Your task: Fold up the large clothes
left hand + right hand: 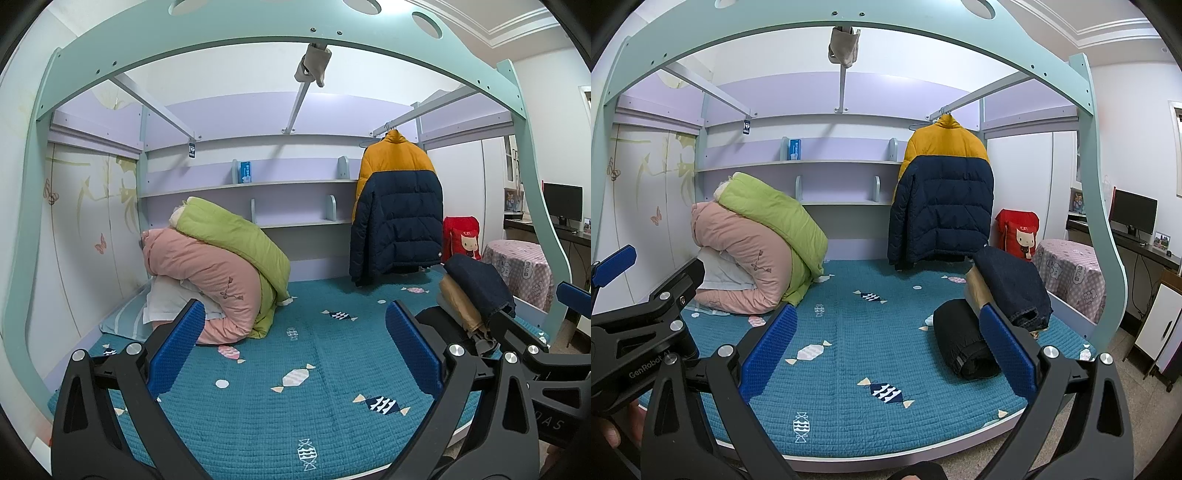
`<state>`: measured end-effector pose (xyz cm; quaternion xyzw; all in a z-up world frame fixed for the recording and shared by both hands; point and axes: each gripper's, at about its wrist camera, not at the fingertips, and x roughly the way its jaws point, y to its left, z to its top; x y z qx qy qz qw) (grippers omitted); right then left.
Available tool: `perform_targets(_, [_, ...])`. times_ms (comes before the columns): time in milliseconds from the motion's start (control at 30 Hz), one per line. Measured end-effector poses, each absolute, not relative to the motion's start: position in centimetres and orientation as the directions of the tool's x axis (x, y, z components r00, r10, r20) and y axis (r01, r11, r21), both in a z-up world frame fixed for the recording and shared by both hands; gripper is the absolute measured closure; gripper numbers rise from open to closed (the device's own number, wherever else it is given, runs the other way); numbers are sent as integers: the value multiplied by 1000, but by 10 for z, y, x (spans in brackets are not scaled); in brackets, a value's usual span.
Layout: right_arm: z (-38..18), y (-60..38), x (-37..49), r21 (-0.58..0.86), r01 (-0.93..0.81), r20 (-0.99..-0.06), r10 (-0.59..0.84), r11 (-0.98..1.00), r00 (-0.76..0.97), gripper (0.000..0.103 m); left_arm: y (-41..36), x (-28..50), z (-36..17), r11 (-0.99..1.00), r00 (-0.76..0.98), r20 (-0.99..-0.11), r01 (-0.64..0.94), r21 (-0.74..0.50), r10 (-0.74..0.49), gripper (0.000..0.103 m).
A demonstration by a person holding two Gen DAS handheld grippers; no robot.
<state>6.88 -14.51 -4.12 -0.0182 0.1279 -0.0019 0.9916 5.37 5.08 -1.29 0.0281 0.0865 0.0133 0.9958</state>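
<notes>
You held both tools over the teal quilted bed cover [314, 369]. Your left tool [295, 354] had its blue pads spread wide, gripping nothing; your right tool [890, 354] was likewise spread and empty. The yellow-and-navy puffer jacket [942, 199] hung on a hanger at upper right of the frame. Folded dark clothes [1008, 291] lay stacked at right; rolled pink and green quilts [757, 251] sat at left.

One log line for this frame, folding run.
stage: pre-grasp | left gripper: open, empty | right gripper: open, empty | jacket: on hanger, untouched | bed: rolled black garment, jeans at right
</notes>
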Motion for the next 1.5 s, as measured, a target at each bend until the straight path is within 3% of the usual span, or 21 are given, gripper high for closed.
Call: perform_targets(1500, [-41, -144, 69, -36, 2, -252, -11, 999, 968, 7, 59, 58, -13, 998, 986, -167, -18, 61, 28, 5])
